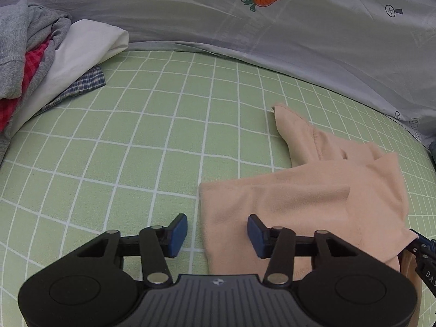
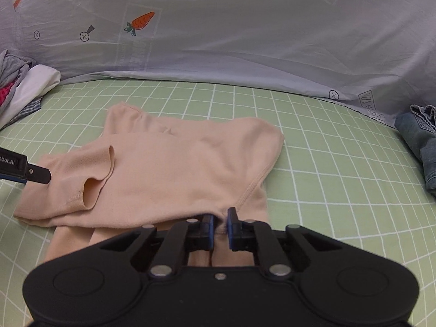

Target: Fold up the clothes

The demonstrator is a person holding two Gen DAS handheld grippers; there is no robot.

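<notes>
Your right hand-held gripper [image 2: 219, 222] is clamped on a bunched edge of the peach garment [image 2: 174, 169], which lies part-folded on the green checked bed sheet [image 2: 327, 163]. Your left hand-held gripper [image 1: 217, 234] shows its blue pads [image 1: 178, 231] standing apart over the garment's left edge, gripping nothing. Open sheet lies to the left and beyond. A pile of clothes [image 1: 41, 62] sits far left, folded denim [image 2: 422, 150] far right, and a grey carrot-print cover [image 2: 245, 41] behind.

- A home bedroom: a bed under a green grid sheet [image 1: 136, 141].
- Behind the sheet, a grey carrot-print quilt [image 1: 245, 27].
- At the sheet's left edge, piled clothes [image 1: 41, 62]; at its right, folded denim [image 2: 419, 147].
</notes>
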